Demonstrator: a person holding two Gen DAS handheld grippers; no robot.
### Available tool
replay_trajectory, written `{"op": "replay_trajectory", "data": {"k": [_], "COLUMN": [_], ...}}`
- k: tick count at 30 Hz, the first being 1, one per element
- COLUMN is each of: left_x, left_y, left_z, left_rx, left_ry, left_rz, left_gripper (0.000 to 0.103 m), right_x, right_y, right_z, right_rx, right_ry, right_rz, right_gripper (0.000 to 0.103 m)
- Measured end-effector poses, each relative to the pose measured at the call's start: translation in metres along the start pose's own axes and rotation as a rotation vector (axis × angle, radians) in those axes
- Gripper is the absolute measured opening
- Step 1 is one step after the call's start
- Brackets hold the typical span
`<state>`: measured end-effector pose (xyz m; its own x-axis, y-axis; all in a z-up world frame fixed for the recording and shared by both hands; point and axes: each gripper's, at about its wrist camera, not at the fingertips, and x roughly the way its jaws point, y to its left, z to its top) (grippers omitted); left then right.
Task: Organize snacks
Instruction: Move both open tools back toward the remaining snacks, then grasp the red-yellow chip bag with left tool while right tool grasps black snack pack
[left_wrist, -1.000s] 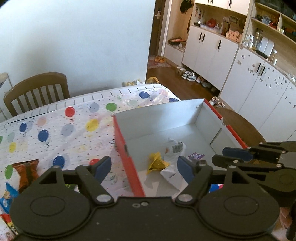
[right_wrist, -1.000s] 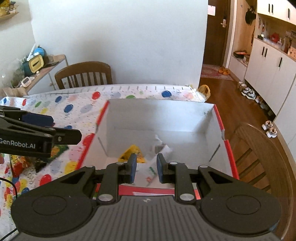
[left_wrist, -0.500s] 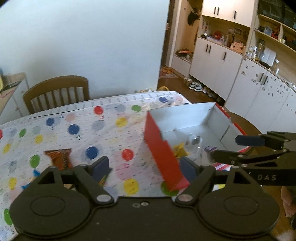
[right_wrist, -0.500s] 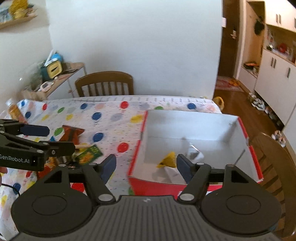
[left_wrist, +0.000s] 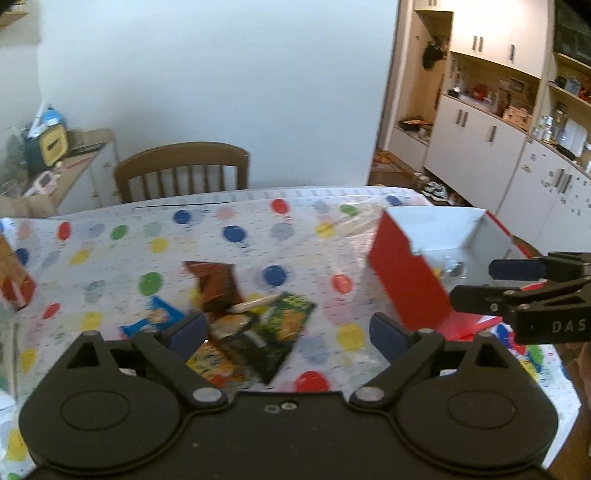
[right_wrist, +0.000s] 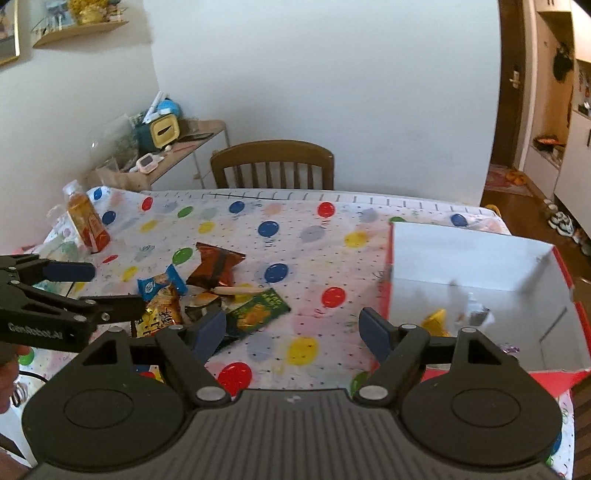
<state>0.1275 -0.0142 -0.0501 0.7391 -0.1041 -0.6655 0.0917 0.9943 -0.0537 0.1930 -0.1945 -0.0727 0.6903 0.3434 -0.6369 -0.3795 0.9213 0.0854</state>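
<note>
A pile of snack packets lies on the balloon-print tablecloth: a brown packet (left_wrist: 216, 288) (right_wrist: 218, 267), a green one (left_wrist: 286, 321) (right_wrist: 258, 310), a blue one (left_wrist: 155, 319) (right_wrist: 160, 282) and an orange-yellow one (right_wrist: 162, 314). My left gripper (left_wrist: 288, 330) (right_wrist: 99, 288) hovers over the pile, its jaws opening, nothing between them. My right gripper (right_wrist: 291, 328) (left_wrist: 480, 282) hangs between the pile and the box, jaws also opening and empty. The red box (left_wrist: 406, 280) with white inner walls (right_wrist: 461, 254) holds a yellow packet (right_wrist: 436, 319) and pale wrappers (right_wrist: 476, 314).
An orange drink bottle (right_wrist: 86, 221) stands at the table's far left. A wooden chair (right_wrist: 273, 162) is at the far side, and a cluttered side table (right_wrist: 173, 147) stands by the wall. White cabinets (left_wrist: 476, 147) fill the room on the right.
Both grippers swung left, away from over the box toward the snack pile. The right jaws went from nearly shut to wide, and the left jaws spread further.
</note>
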Motion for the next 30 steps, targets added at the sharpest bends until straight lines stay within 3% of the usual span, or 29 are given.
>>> {"op": "replay_trajectory", "data": {"k": [4,15,23,30], "left_x": [-0.004,0.016,0.058,0.09], "left_y": [0.025,0.072,0.097,0.103], "left_z": [-0.009,-0.031,-0.041,-0.039], "left_rx": [-0.042,-0.127,-0.244,-0.296], "left_ry": [-0.015,0.004,0.131,0.193], "left_rz": [0.026,0.11,0.104,0.106], "left_gripper": [0.102,0.102,0.102,0.102], "right_x": [0.017,0.069,0.117,0.158], "right_y": [0.012,0.045,0.071,0.081], "right_z": [-0.001,-0.006,-0.017,-0.024], "right_rx": [-0.009,-0.092,-0.231,-0.3], "right_ry": [0.026,0.086,0.15,0.2], "right_rz": [0.017,0.102,0.112,0.113], "right_gripper": [0.083,0.083,0.083,0.083]}}
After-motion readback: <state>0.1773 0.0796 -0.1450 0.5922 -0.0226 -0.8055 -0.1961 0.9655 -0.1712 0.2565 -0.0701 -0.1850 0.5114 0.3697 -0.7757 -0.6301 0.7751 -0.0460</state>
